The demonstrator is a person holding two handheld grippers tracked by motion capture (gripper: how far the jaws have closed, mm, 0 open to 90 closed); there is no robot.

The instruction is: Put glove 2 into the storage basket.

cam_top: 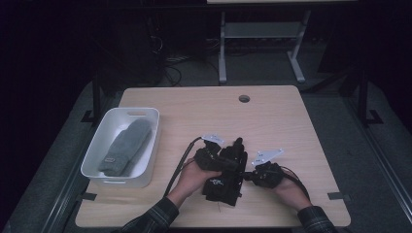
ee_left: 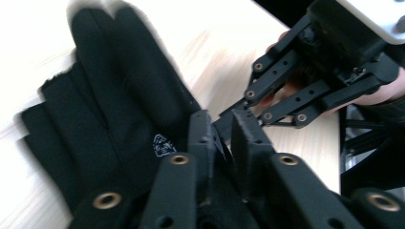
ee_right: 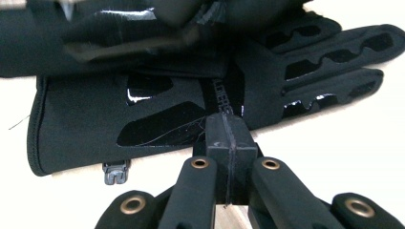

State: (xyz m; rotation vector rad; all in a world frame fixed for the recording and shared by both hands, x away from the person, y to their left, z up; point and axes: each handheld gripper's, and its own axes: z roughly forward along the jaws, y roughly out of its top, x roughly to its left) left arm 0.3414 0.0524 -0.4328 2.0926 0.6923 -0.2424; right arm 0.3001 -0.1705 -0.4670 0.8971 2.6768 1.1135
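A black fabric glove with glossy rubbery patches on palm and fingers (cam_top: 224,178) lies flat near the front edge of the pale wooden table (cam_top: 272,116), between the person's two hands. It looks light, limp and thin — a thing that will fold and droop wherever it is not supported, so lifting it by a single fingertip would likely let the rest hang and twist. The shiny patches seen in the right gripper view (ee_right: 157,124) probably give good friction, while the plain knit at the cuff (ee_right: 43,129) is thicker at its hem and seems the surest place to pinch. The left gripper (ee_left: 222,131) hovers over the glove's back with its two black jaws a little apart, a narrow gap between the pads, and I cannot see cloth pressed between them. The right gripper (ee_right: 228,138) sits at the glove's edge with its jaws together; whether a fold of cloth is caught there cannot be told. To the left, well apart from the work, a white plastic rectangular bin (cam_top: 97,160) holds a grey knitted mitten (cam_top: 126,145) — a soft companion that suggests the black glove may be headed there, best carried by cuff and finger end together.
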